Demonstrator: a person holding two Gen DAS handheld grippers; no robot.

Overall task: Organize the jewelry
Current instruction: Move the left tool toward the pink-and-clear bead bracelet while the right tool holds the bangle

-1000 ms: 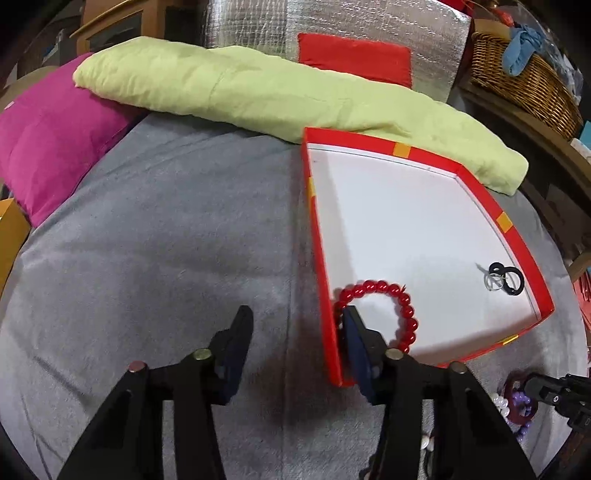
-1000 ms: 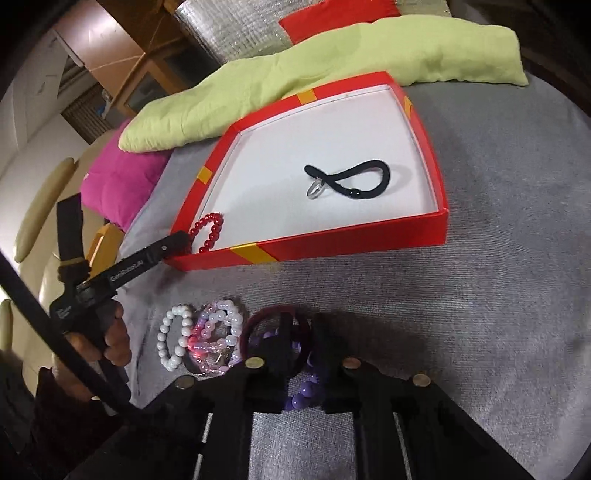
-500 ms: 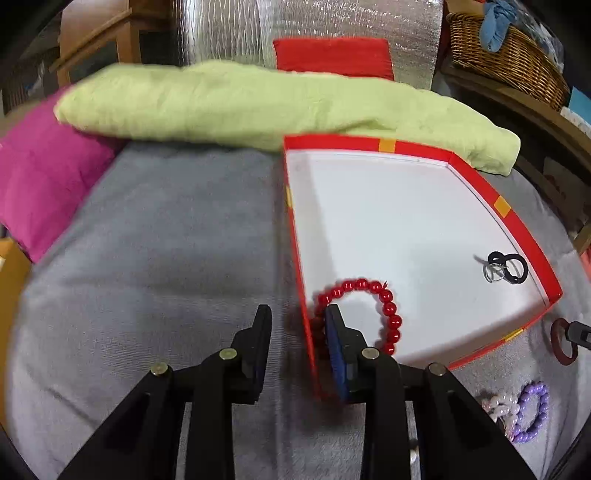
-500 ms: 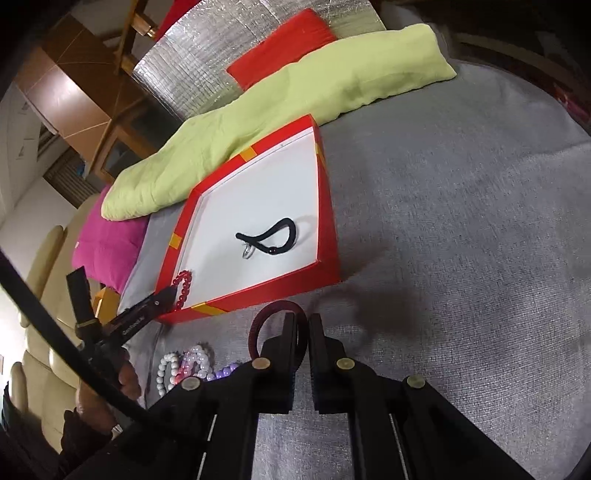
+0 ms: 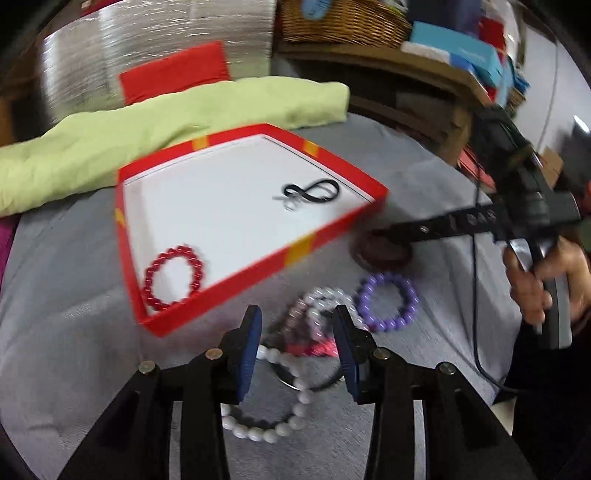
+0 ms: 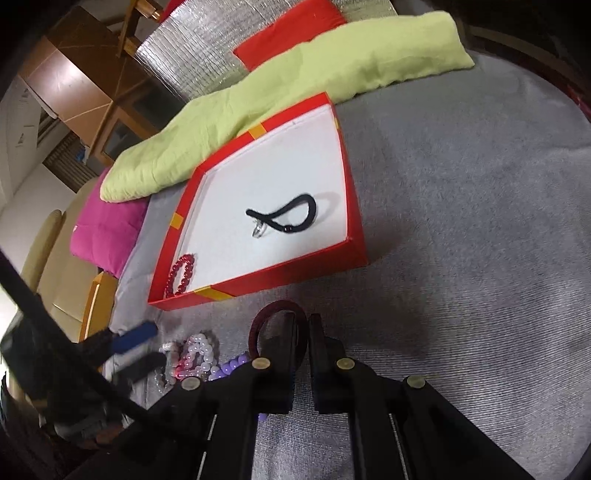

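Here the right gripper [image 6: 303, 325] pinches a maroon ring bangle [image 6: 275, 309] beside the red tray [image 6: 288, 275]; the left gripper [image 5: 297, 325], fingers spread, hovers over the pink and white bead bracelets [image 5: 317, 306].

green pillow [image 6: 295, 85] on grey bedcover [image 6: 461, 221], pink cushion [image 6: 105, 230], wicker basket [image 5: 343, 18].

Grey bed cover [image 6: 461, 229] — red tray [image 6: 291, 275], loose bracelets [image 5: 325, 314], green pillow [image 6: 295, 77]
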